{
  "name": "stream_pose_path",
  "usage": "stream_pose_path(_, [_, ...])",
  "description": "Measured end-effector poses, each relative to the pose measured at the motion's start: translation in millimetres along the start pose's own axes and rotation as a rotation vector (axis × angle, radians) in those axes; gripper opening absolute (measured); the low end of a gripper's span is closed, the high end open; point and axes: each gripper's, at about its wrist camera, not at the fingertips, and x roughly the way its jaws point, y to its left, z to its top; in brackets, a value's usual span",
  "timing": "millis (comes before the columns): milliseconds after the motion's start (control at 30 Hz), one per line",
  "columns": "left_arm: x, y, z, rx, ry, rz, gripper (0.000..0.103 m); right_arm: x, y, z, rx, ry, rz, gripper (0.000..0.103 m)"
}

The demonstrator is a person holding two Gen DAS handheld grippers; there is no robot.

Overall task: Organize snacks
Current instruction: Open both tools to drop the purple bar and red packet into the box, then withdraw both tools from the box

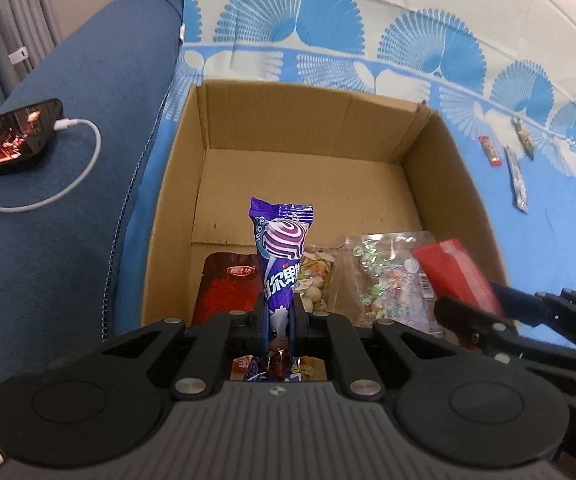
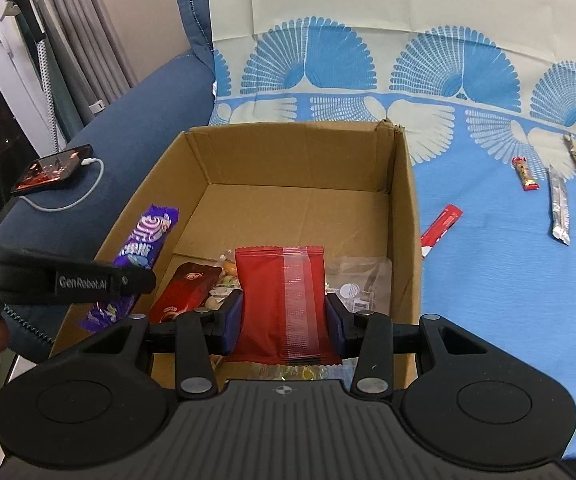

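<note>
left gripper [image 1: 276,312] pinches purple lollipop [image 1: 280,248] | right gripper [image 2: 284,316] clamps red packet [image 2: 280,300] | both over box [image 2: 401,200] near edge, poised for dropping in

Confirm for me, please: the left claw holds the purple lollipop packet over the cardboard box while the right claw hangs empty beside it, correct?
Not quite. The right claw is not empty: the right wrist view shows it shut on a red snack packet. The left claw does hold the purple lollipop packet over the cardboard box.
</note>
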Motion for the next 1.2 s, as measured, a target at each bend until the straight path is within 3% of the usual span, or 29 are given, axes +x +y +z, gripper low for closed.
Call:
stream_pose_path(233, [14, 1, 7, 0.026, -0.003, 0.020, 0.010, 16, -4, 12, 0.026, -0.004, -0.009, 0.048])
stream_pose_path(267, [15, 1, 8, 0.026, 0.002, 0.022, 0.015, 17, -6, 13, 0.032, -0.003, -0.009, 0.052])
stream_pose_path(300, [17, 2, 9, 0.025, 0.008, 0.020, 0.023, 18, -7, 15, 0.042, -0.006, -0.004, 0.052])
stream_pose_path(333, [17, 4, 11, 0.019, 0.018, 0.014, 0.058, 18, -8, 16, 0.054, -0.010, -0.001, 0.059])
stream_pose_path(367, [16, 6, 12, 0.004, 0.017, 0.016, 0.096, 18, -10, 18, 0.073, -0.015, 0.000, 0.073])
stream_pose_path(400, [12, 8, 12, -0.016, 0.000, 0.021, 0.103, 16, -11, 20, 0.091, -0.025, -0.004, 0.079])
stream_pose_path(500, [-4, 12, 6, -0.031, -0.081, 0.046, 0.103, 9, -15, 22, 0.120, -0.051, -0.005, 0.083])
stream_pose_path(867, [-35, 10, -37, -0.034, -0.017, 0.054, 0.103, -24, 0, -13, 0.098, 0.056, 0.030, 0.086])
stream_pose_path(1200, [-74, -4, -71, -0.063, -0.060, 0.068, 0.103, -75, 12, -41, 0.059, 0.010, -0.018, 0.090])
